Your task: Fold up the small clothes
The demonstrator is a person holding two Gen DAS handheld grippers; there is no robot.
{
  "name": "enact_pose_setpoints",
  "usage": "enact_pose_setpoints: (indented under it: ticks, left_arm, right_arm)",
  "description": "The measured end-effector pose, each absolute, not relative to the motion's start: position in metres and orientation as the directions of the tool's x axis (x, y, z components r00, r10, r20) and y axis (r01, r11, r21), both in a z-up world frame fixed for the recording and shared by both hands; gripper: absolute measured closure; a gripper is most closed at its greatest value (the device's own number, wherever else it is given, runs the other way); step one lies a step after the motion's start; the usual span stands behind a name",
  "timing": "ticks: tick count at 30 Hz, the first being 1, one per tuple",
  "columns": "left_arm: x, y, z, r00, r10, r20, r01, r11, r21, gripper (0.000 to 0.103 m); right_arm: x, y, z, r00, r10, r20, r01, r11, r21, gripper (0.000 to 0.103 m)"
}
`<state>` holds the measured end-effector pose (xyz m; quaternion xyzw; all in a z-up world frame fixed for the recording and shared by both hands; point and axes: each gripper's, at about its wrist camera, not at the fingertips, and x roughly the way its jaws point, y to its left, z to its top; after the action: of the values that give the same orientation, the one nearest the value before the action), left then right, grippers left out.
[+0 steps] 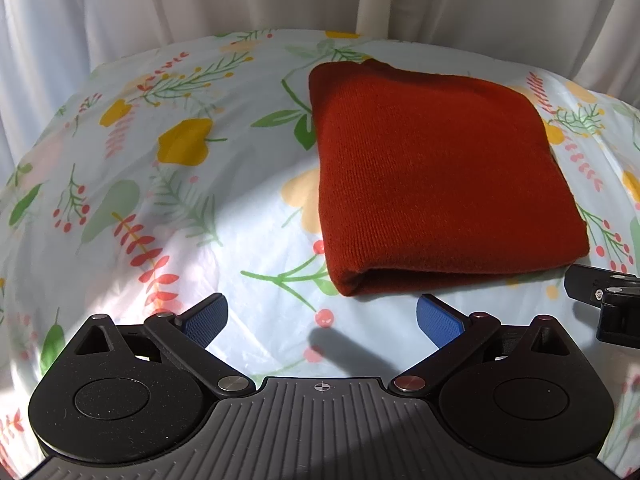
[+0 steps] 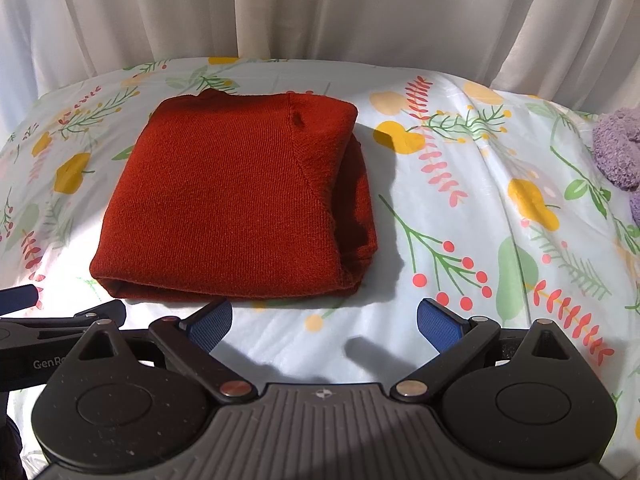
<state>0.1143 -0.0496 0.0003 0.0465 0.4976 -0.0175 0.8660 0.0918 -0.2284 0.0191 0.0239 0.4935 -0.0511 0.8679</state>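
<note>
Both grippers, left gripper and right gripper, hang with jaws spread and holding nothing, just short of the rust-red knit garment, which lies folded into a compact block at centre frame. Folding looks finished; next probably comes the purple fluffy item at right edge. Floral sheet covers the table; white curtains hang behind.

Your left wrist view looks forward and down along the left gripper, low and close over the floral sheet, facing the white curtain. Your right wrist view does likewise along the right gripper, just beside it. Both share the folded red knit, right of centre in the left view, left of centre in the right.
</note>
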Motion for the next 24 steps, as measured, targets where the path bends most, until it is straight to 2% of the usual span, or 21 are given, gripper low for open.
enact_pose_setpoints:
  ticks: [24]
  left_arm:
    - [0.1154,-0.0473,0.0016,0.508,0.022,-0.861,0.061,0.996,0.061,0.000]
  right_arm:
    - [0.0917,-0.2295,0.0200,0.507,-0.063,-0.860,0.111,0.994,-0.007,0.004]
